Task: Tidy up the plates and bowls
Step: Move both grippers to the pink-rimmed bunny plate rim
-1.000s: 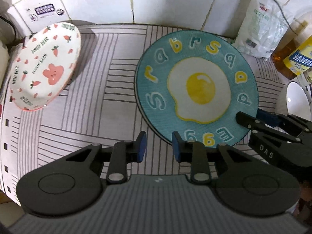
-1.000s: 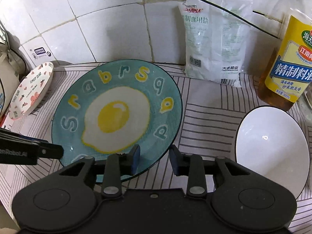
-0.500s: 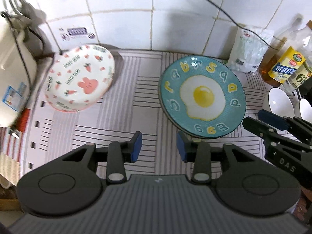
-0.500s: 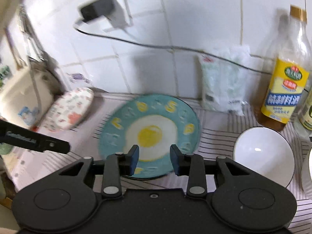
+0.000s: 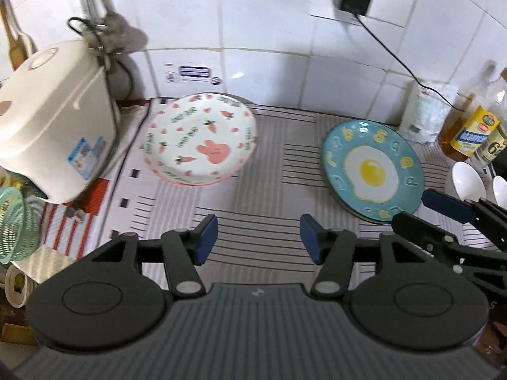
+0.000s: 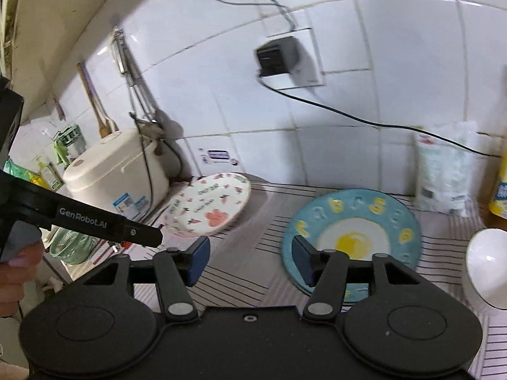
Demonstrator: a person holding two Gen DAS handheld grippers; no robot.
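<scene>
Covering the counter, a striped mat carries everything. A cream rice cooker stands at its left edge. The rabbit-print plate leans near the back-left corner, one side raised. The blue fried-egg plate lies flat toward the back right, a white bowl beside it. The left gripper and right gripper have just been opening, nothing between their jaws.
</scene>
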